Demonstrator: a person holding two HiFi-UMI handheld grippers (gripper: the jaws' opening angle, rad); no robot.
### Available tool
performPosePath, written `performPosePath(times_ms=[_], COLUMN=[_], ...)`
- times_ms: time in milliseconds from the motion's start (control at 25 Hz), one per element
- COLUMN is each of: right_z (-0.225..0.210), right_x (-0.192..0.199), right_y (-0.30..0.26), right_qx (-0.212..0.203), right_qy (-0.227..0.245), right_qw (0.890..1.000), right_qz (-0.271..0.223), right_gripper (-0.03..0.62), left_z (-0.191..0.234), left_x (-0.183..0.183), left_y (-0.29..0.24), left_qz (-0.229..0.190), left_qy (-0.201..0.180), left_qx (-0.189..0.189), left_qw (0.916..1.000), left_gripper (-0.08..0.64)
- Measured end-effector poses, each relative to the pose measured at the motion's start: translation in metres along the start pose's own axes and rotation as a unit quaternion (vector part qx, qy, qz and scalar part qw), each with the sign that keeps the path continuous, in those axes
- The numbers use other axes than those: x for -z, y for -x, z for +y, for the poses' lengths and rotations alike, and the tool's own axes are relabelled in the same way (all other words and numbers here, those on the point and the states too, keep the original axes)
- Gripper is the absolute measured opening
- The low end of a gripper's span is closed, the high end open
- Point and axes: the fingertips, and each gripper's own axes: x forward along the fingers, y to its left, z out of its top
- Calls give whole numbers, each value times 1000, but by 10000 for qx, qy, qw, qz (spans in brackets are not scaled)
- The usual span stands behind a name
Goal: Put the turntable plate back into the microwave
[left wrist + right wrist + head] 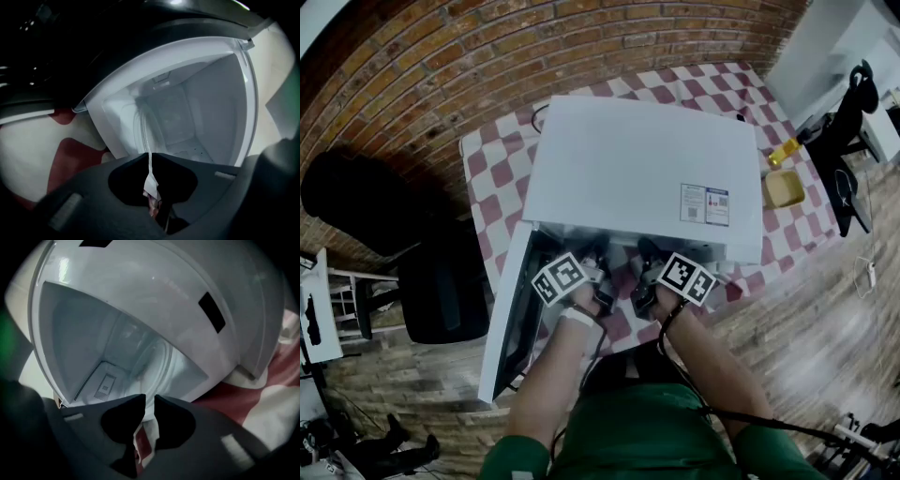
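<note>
The plate [161, 363] is inside the open microwave [647, 159], standing nearly on edge in the white cavity, its clear rim toward the opening. The left gripper [150, 159] has its jaws pressed together on that rim, which shows as a thin pale line between them at the lower middle of the left gripper view. The right gripper [149, 401] pinches the rim too; its jaws stand a narrow slit apart and the glass fills the slit. In the right gripper view the plate curves away from the jaws into the middle of the cavity, with a vent grille on the wall at the lower left.

In the head view both grippers sit side by side at the microwave's mouth in the middle of the frame, each with its marker cube facing up. The door [502, 319] hangs open at the lower left. The microwave stands on a red and white checked cloth [497, 187]. A yellow dish [785, 189] lies on the cloth at the right. A dark chair [441, 281] stands at the left, and a brick wall [441, 66] fills the top left
</note>
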Motion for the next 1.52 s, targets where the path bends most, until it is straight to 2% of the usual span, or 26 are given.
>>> performPosePath(times_ms=[440, 560, 760, 1200, 1320, 1520], right_z=[1, 2, 6, 11, 24, 48], right_x=[15, 16, 23, 36, 38, 26], right_y=[1, 2, 5, 22, 30, 47], right_qx=[15, -30, -158, -261, -376, -527], right_qy=[137, 275, 399, 523, 772, 1626], right_qw=[9998, 9995, 9987, 9974, 9954, 9850], right_qz=[150, 178, 265, 414, 431, 222], right_gripper=[66, 69, 120, 120, 119, 60], left_z=[15, 15, 16, 9, -3, -26], left_x=[10, 15, 24, 36, 39, 35], left_y=[9, 12, 17, 27, 34, 51], left_qz=[59, 101, 175, 262, 270, 153], left_qy=[84, 43, 13, -196, -412, -898], left_qx=[-146, -152, -170, -176, -127, -80], left_qw=[9998, 9998, 9997, 9993, 9987, 9958], left_gripper=[32, 32, 32, 32, 32, 32])
